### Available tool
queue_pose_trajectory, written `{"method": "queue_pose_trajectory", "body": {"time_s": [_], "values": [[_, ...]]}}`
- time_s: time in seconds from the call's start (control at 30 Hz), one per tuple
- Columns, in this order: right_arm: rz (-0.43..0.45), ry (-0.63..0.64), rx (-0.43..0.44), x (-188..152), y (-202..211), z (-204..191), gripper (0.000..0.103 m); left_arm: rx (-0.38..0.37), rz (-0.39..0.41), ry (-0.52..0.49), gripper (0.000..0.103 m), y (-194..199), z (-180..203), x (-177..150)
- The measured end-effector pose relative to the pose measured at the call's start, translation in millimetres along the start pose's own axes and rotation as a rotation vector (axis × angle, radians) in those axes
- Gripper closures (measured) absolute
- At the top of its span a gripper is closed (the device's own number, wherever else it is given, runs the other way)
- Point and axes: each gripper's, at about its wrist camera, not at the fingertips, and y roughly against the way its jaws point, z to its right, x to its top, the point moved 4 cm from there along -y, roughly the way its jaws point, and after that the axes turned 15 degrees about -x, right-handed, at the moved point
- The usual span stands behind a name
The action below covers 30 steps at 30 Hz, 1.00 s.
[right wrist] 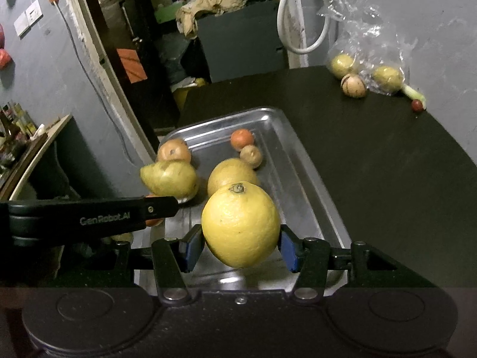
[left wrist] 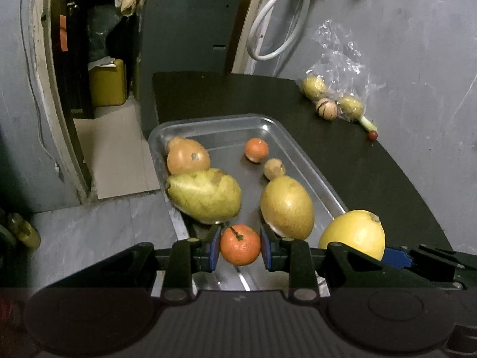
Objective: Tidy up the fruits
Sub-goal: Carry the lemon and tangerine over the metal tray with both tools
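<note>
My left gripper [left wrist: 240,249] is shut on a small orange tangerine [left wrist: 240,244], held over the near end of the steel tray [left wrist: 208,123]. My right gripper [right wrist: 241,243] is shut on a large yellow citrus [right wrist: 241,223] above the tray's near right part [right wrist: 301,161]. The same citrus [left wrist: 353,232] shows at the right of the left wrist view. In the tray lie a green-yellow pear-like fruit [left wrist: 205,195], a yellow oval fruit [left wrist: 287,207], an orange-brown fruit [left wrist: 187,156], a second tangerine [left wrist: 256,149] and a small brown fruit [left wrist: 274,168].
The tray sits on a dark table [right wrist: 372,155], close to its left edge. A clear plastic bag [right wrist: 369,44] with yellow-green fruits [right wrist: 387,79], a striped round fruit [right wrist: 353,85] and a small red one [right wrist: 417,105] lies at the back right by the wall. A white cable [right wrist: 286,24] hangs behind.
</note>
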Motion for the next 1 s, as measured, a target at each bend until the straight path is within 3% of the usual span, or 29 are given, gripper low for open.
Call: {"method": "queue_pose_trajectory", "body": {"time_s": [1.0], "values": [[-0.127,0.014,0.008,-26,-13,-15,0.047,0.037,-0.093,0.012,0.072,-10,-6,-13]]}}
